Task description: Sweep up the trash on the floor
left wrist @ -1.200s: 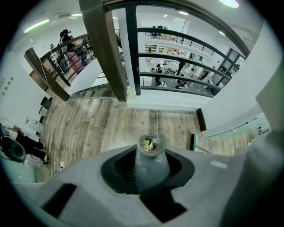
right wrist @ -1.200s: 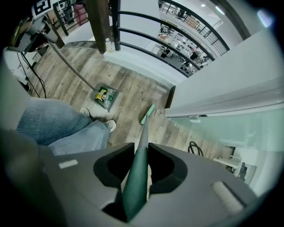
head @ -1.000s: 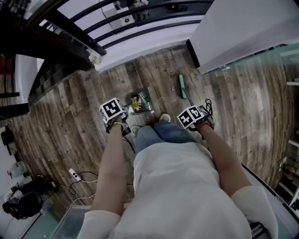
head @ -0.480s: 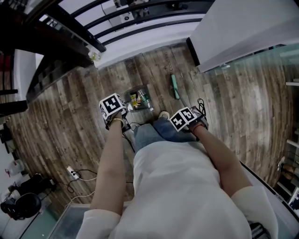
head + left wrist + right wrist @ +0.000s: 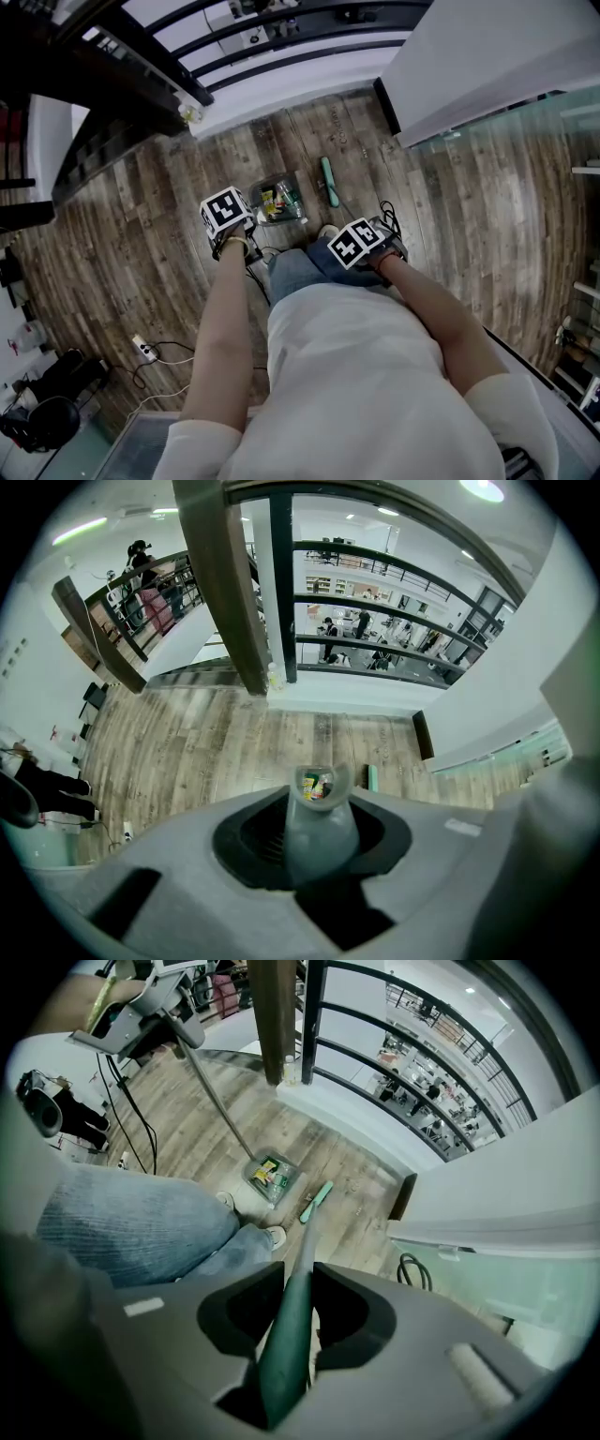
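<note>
A grey dustpan [image 5: 277, 200] rests on the wooden floor with colourful trash [image 5: 271, 201] inside. My left gripper [image 5: 228, 217] is shut on the dustpan's long handle [image 5: 319, 832]; the pan and its trash [image 5: 316, 786] show at the handle's far end. My right gripper [image 5: 361, 244] is shut on the green broom handle [image 5: 286, 1340]. The green broom head [image 5: 329, 181] lies on the floor just right of the dustpan, and it also appears beside the pan [image 5: 272, 1176] as the broom head [image 5: 316, 1202] in the right gripper view.
A white ledge with a dark railing [image 5: 281, 56] borders the floor ahead. A white wall block [image 5: 487, 56] and glass panel [image 5: 506, 122] stand on the right. My legs and shoes [image 5: 327, 233] are just behind the dustpan. A power strip and cables [image 5: 150, 351] lie at left.
The broom head has slid left across the floor toward the dustpan, and my right gripper moved left with it. The left gripper and dustpan stayed put.
</note>
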`<state>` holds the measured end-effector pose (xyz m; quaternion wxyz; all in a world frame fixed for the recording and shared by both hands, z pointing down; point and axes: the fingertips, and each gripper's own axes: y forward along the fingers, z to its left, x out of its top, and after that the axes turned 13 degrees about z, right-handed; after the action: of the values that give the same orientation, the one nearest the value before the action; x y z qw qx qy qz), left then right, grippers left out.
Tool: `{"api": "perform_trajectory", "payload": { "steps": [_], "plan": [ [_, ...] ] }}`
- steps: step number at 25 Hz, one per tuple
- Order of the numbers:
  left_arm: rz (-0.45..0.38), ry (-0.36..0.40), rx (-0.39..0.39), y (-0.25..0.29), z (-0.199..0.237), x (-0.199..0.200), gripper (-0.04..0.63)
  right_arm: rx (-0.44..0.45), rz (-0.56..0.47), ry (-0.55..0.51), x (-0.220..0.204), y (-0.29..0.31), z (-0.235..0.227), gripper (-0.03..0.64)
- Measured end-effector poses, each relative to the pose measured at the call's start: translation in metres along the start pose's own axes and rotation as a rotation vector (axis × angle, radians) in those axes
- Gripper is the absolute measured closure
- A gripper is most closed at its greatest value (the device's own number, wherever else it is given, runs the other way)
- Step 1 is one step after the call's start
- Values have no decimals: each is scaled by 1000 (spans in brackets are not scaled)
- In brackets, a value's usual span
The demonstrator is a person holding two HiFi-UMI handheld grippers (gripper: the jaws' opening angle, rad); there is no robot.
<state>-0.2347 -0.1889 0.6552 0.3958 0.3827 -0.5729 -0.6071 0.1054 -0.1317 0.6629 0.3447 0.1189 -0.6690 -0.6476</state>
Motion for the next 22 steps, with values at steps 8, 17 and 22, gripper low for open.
{"api": "perform_trajectory", "payload": {
  "steps": [8,17,22],
  "plan": [
    [-6,-2,10,2,6,0,486,56,-34,-49,15,-11,28,514],
    [-8,1,13,-1,4,0,486,107,-58,-98,19,-22,49,512],
    [-6,3,-1,-1,0,-1,486,92,-63,-126,19,-23,51,514]
  ]
}}
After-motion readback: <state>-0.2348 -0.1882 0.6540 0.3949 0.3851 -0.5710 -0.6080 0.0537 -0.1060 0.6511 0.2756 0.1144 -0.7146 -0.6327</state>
